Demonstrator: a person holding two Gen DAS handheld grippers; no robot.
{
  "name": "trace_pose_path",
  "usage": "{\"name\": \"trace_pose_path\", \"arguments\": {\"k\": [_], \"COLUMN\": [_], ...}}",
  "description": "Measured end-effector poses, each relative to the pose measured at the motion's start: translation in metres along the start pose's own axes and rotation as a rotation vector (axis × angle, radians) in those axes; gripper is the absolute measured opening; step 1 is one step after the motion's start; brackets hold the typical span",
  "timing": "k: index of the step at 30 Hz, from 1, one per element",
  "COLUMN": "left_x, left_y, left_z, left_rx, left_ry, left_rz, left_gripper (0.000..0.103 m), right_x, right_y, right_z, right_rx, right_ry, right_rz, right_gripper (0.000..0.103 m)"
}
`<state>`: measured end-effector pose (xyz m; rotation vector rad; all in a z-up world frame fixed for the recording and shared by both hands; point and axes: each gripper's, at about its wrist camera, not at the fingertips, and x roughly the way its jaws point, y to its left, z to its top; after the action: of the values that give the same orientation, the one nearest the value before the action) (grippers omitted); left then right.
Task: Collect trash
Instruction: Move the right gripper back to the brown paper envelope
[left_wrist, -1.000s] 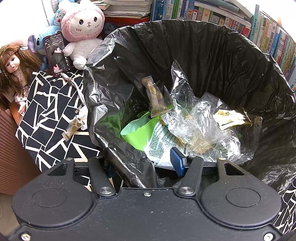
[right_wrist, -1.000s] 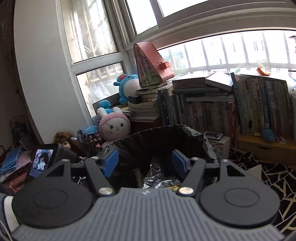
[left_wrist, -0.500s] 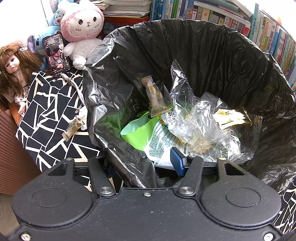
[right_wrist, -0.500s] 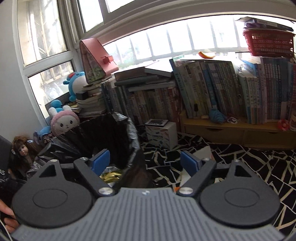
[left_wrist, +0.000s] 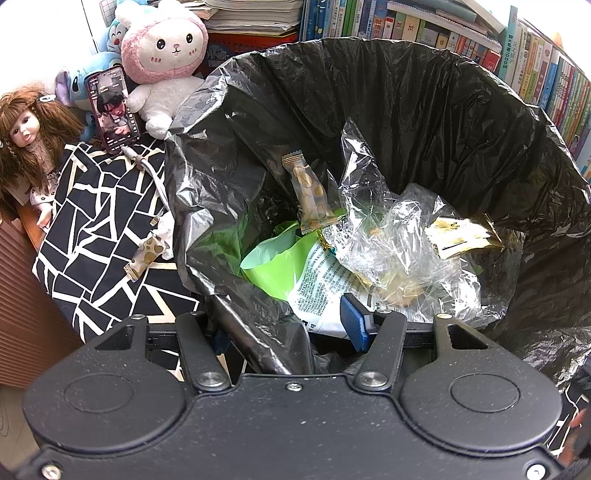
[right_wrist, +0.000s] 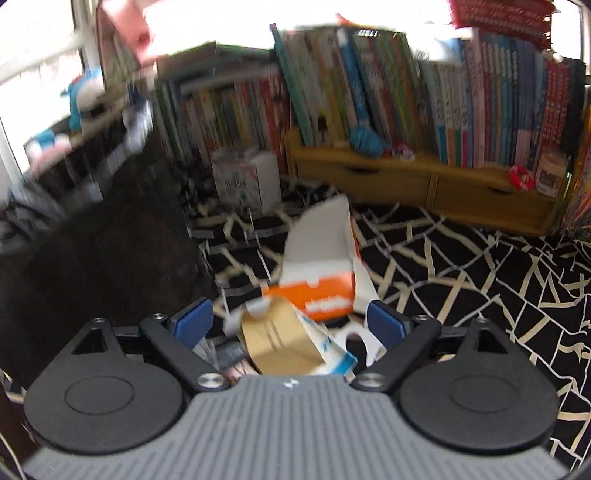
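Observation:
In the left wrist view a black trash bag (left_wrist: 424, 122) stands open, holding a snack wrapper (left_wrist: 310, 195), clear plastic (left_wrist: 388, 236), a green bag (left_wrist: 273, 262) and a gold wrapper (left_wrist: 461, 236). My left gripper (left_wrist: 288, 325) is shut on the bag's near rim; one blue pad (left_wrist: 354, 321) shows inside and the other finger is hidden behind the plastic. In the blurred right wrist view my right gripper (right_wrist: 290, 325) hangs over a torn orange and white carton (right_wrist: 321, 266) and brown cardboard (right_wrist: 280, 339) on the rug. Its jaws are opening wide and press on nothing.
A small spotted wrapper (left_wrist: 146, 256) lies on the black and white rug (left_wrist: 92, 221) left of the bag. A doll (left_wrist: 29, 125), a phone (left_wrist: 112, 107) and a plush rabbit (left_wrist: 166, 55) sit behind. A white box (right_wrist: 245, 182) and a wooden shelf (right_wrist: 424, 184) of books stand beyond the carton.
The right gripper swung away from the bag, to the right and down over the rug and the carton, and its jaws widened. The left gripper and the bag stayed still.

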<state>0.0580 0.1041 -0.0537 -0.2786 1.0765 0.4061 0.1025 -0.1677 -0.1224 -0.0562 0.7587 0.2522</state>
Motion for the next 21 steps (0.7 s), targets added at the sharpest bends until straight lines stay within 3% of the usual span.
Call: {"name": "trace_pose_path", "arguments": {"k": [10,21], "left_x": [0.000,-0.001], "left_y": [0.000,0.000], "left_z": [-0.001,-0.001], "left_rx": [0.007,0.012], "left_ry": [-0.001,-0.006], "left_rz": [0.003,0.008], "left_gripper": [0.056,0.056], "right_x": [0.053,0.100], "right_y": [0.028,0.035], "right_z": [-0.022,-0.026], "right_rx": [-0.185,-0.231], "right_ry": [0.089,0.168], "right_rz": [-0.005,-0.020], "right_gripper": [0.094,0.090]}}
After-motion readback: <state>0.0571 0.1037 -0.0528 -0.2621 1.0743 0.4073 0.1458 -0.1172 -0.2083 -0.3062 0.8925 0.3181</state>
